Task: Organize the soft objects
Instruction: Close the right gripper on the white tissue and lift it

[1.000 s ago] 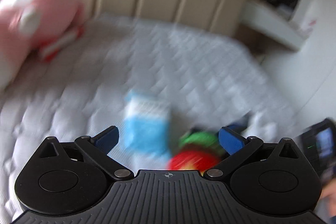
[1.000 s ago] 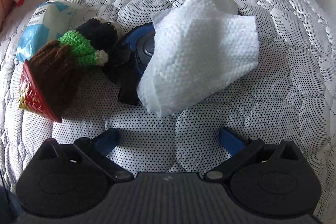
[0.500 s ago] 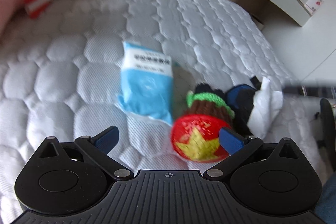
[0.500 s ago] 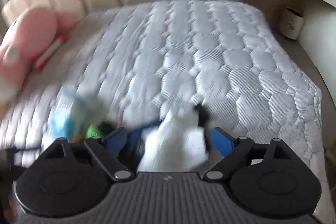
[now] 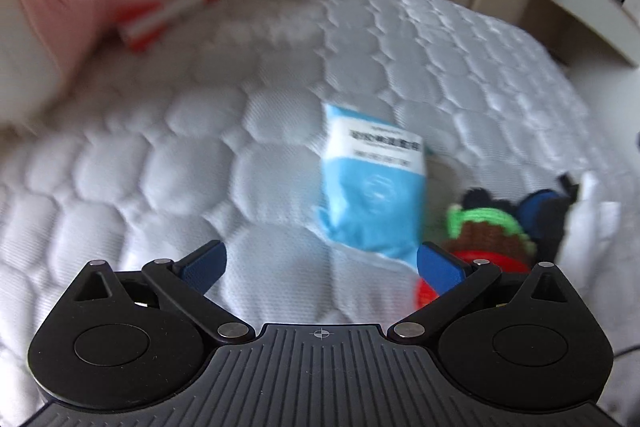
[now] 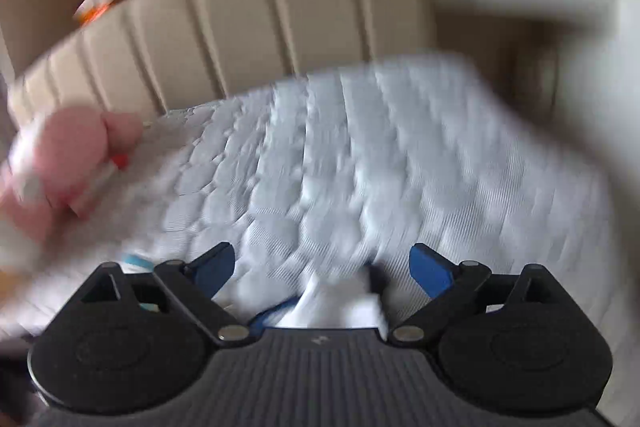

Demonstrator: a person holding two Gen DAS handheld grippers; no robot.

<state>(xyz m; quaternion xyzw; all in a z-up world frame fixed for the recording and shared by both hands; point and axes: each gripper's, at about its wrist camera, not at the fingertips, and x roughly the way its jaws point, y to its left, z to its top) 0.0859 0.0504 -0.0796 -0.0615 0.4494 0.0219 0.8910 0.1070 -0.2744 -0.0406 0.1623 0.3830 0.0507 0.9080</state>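
Left gripper [image 5: 322, 259] — jaws spread, empty — hovers over the quilted mattress [image 5: 200, 155]; the blue tissue pack [image 5: 372, 187] lies just ahead of its right finger, near the mattress's right edge. Right gripper [image 6: 322, 267] — jaws opening, nothing clamped; white paper towel [image 6: 340, 303] below them.

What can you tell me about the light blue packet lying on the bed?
The light blue packet is a soft, plastic-looking pouch with a white label band near its top carrying dark print, too blurred to read, and a faint round emblem below. It lies flat on the quilted white mattress, top end toward the headboard, slightly crumpled at its lower edge. A crocheted toy lies close beside it; whether they touch is unclear. Nothing grips it.
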